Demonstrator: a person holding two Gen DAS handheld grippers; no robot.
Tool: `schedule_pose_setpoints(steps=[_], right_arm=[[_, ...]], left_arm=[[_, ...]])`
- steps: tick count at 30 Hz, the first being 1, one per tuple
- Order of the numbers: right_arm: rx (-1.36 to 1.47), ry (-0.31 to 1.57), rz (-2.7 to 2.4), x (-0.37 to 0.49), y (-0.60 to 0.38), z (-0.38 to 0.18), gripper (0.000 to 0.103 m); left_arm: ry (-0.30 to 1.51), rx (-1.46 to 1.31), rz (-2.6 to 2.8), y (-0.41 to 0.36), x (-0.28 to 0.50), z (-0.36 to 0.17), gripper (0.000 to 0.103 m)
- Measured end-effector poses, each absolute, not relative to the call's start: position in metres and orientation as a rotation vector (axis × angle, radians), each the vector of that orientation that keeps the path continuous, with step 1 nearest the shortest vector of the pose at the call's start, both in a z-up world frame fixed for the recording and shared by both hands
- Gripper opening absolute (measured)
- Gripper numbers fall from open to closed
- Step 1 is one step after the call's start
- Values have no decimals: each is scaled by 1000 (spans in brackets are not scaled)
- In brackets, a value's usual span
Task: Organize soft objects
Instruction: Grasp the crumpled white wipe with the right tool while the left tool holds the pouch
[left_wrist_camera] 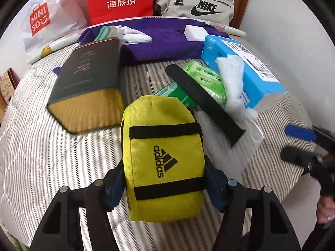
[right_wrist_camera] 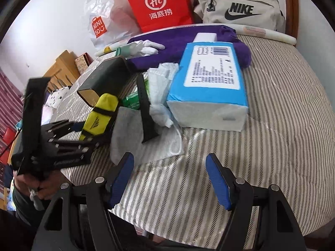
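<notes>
Squeezing the yellow pouch (left_wrist_camera: 165, 163) from both sides, the left tongs (left_wrist_camera: 165, 185) hold it in the lower middle of the left view, so it can go somewhere tidy. The pouch looks puffy and woven, with black straps. It hangs over the bed (left_wrist_camera: 52, 156), which has a striped cover. Just behind it lie a black strap (left_wrist_camera: 205, 102), a green wipes pack (left_wrist_camera: 206, 79) and a crumpled white tissue (left_wrist_camera: 232, 79). A blue tissue pack (right_wrist_camera: 211, 77), soft and boxy, sits in the middle of the right view. The right tongs (right_wrist_camera: 169, 179) stand wide and hold nothing.
</notes>
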State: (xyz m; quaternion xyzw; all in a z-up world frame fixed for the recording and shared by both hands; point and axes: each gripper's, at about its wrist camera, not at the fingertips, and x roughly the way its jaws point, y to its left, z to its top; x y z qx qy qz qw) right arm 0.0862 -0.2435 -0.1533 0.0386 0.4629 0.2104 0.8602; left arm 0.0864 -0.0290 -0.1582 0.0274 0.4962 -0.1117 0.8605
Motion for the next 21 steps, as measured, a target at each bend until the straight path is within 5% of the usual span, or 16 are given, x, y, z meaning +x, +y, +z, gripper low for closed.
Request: schedule_pose_setpoints(steps=[5,10,21], right_arm=[[47,954,431,95,-230,-155,70],[26,945,427,104,-215,-160,46],[1,894,324,116,-192,-165,40]], left_arm=[[1031,34,-215,-10,71,-159,64],[1023,10,-161,12,67,-159,64],[1020,-73,-180,34,66,-165,64]])
